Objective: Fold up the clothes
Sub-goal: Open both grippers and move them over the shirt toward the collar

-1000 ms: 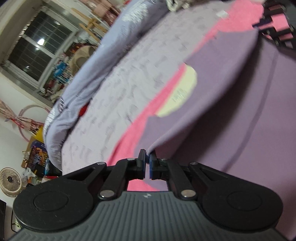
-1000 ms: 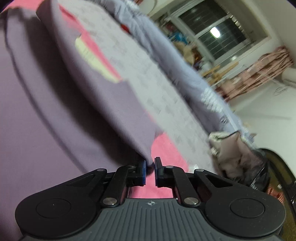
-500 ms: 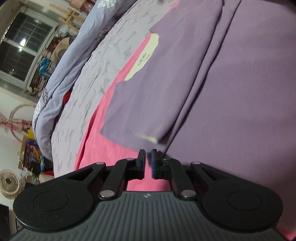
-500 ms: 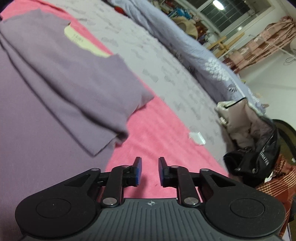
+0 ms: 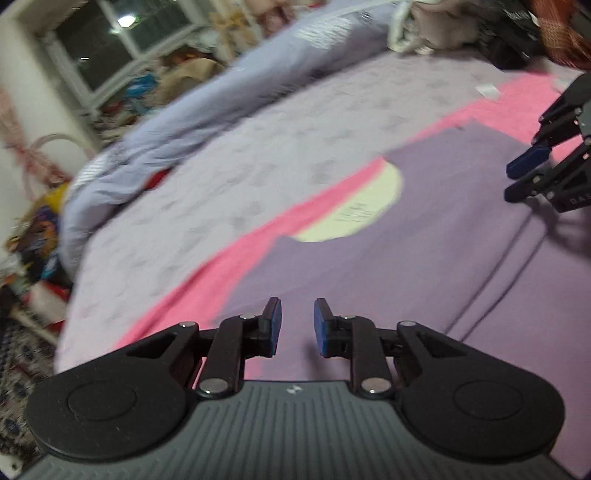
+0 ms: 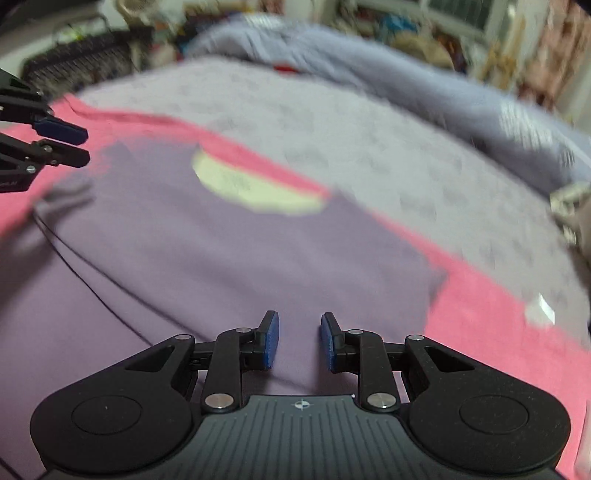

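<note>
A purple shirt (image 5: 424,258) (image 6: 221,251) lies on a pink cloth (image 5: 207,280) (image 6: 491,306) on the bed, its top part folded over and its pale yellow collar lining (image 5: 358,210) (image 6: 243,188) showing. My left gripper (image 5: 297,325) hovers over the shirt's near left part, jaws opening, nothing between them. It also shows at the left edge of the right wrist view (image 6: 70,146). My right gripper (image 6: 298,339) hovers over the shirt's near right part, jaws opening and empty too. In the left wrist view it sits at the right edge (image 5: 528,173).
The lavender bedsheet (image 5: 258,155) stretches beyond the pink cloth. A blue-grey duvet (image 5: 221,107) is bunched along the far side. A heap of clothes and a dark bag (image 5: 436,26) lie at the far right. A small white scrap (image 6: 543,310) rests near the pink cloth's edge.
Both grippers let go of the shirt's folded edge, which now lies flat on the shirt. Both have opened, rolled level, and drawn back over the cloth.
</note>
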`<state>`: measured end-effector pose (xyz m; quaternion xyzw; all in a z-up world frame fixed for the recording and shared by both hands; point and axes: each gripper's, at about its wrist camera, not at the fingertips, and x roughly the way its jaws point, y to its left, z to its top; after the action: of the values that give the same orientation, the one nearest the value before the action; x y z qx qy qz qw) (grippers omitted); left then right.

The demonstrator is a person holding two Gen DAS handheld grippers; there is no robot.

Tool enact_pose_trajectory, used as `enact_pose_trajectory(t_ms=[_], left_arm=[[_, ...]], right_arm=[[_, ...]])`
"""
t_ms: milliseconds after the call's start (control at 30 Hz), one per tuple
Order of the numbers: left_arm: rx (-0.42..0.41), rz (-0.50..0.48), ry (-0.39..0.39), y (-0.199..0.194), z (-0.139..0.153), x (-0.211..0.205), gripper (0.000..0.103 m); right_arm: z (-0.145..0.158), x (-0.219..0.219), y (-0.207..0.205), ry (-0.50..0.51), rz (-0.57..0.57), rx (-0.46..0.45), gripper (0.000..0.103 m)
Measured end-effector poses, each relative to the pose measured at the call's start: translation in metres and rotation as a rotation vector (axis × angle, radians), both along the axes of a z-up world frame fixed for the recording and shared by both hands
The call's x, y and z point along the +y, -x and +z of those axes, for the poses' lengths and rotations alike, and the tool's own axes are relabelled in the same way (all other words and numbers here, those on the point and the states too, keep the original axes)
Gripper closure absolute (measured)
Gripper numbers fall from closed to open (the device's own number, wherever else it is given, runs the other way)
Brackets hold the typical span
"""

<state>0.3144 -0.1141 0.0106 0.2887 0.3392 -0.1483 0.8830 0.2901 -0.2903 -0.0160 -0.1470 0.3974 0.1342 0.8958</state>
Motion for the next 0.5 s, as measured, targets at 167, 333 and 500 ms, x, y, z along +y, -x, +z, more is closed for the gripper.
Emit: enact_pose_trajectory(t_ms=[167, 333, 500], left_arm=[[0.025, 0.032, -0.006, 0.015, -0.033, 0.014, 0.075], [-0.065, 0.098, -0.133, 0.028, -0.016, 0.035, 0.067], [-0.169, 0.059, -0.039, 0.016, 0.017, 0.024, 0.069]], right_arm=[[-0.002, -0.044, 0.015, -0.022, -0.079, 0.015, 0.071], [0.008, -0.069, 0.023, 0.090, -0.201, 0.045, 0.059], [0.033, -0.054, 0.013, 0.060, -0.146, -0.051, 0.064]])
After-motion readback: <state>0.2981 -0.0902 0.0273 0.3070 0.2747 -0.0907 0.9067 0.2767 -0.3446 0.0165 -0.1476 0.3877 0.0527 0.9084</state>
